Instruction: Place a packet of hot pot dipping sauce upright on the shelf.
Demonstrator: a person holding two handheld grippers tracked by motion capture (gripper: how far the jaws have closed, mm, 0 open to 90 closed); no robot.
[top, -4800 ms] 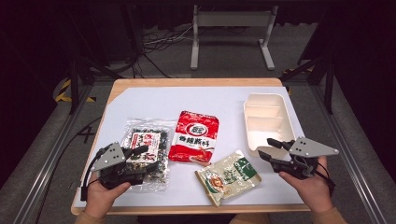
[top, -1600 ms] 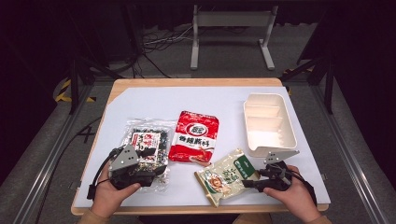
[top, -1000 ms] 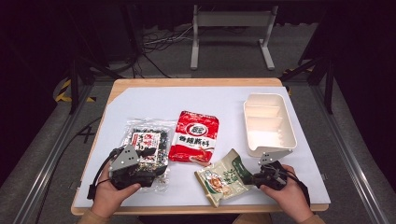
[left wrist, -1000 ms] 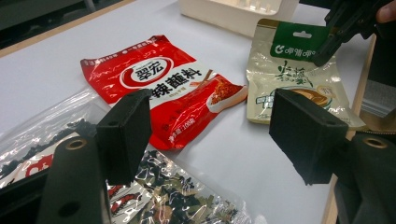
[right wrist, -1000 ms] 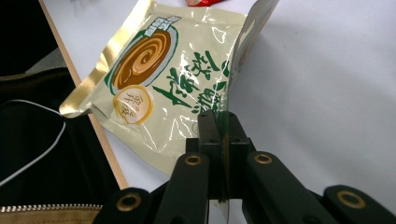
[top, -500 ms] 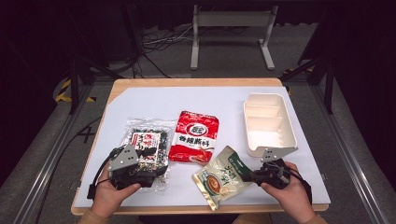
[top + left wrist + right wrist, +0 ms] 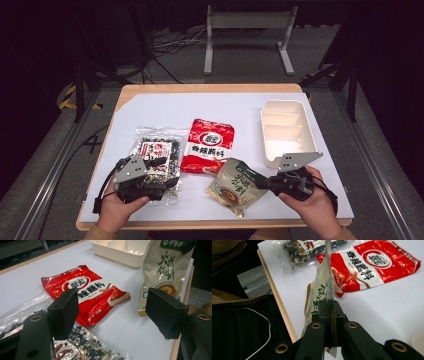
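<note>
**Right gripper pinches the green pouch by its edge**

In the high view the green pouch (image 7: 237,186) sits low in the frame, a little right of centre, over the white table (image 7: 150,107). Its right-hand corner reaches into the right gripper (image 7: 264,182), which comes in from the lower right in the person's right hand (image 7: 310,202). The pouch lies to the left of that gripper, its far corner near the lower edge of the red pouch (image 7: 208,146).

The right gripper view shows the hold closely: the two black jaws stand pressed together at bottom centre with the thin edge of the green pouch (image 7: 320,293) clamped between them. The pouch rises edge-on from the jaws toward the top of the frame, hanging over the table's near edge, with the red pouch (image 7: 372,263) flat behind it at upper right.

The left gripper (image 7: 162,167) rests at lower left of the high view, over the clear seaweed bag (image 7: 155,150). In the left gripper view its jaws stand wide apart with nothing between them; the seaweed bag (image 7: 85,347) lies beneath them at the bottom of the frame. Farther off, the green pouch (image 7: 165,270) stands tilted up at upper right, its lower end by the table edge. The white tray (image 7: 285,132) lies at the right of the table, just above the right gripper.
</note>
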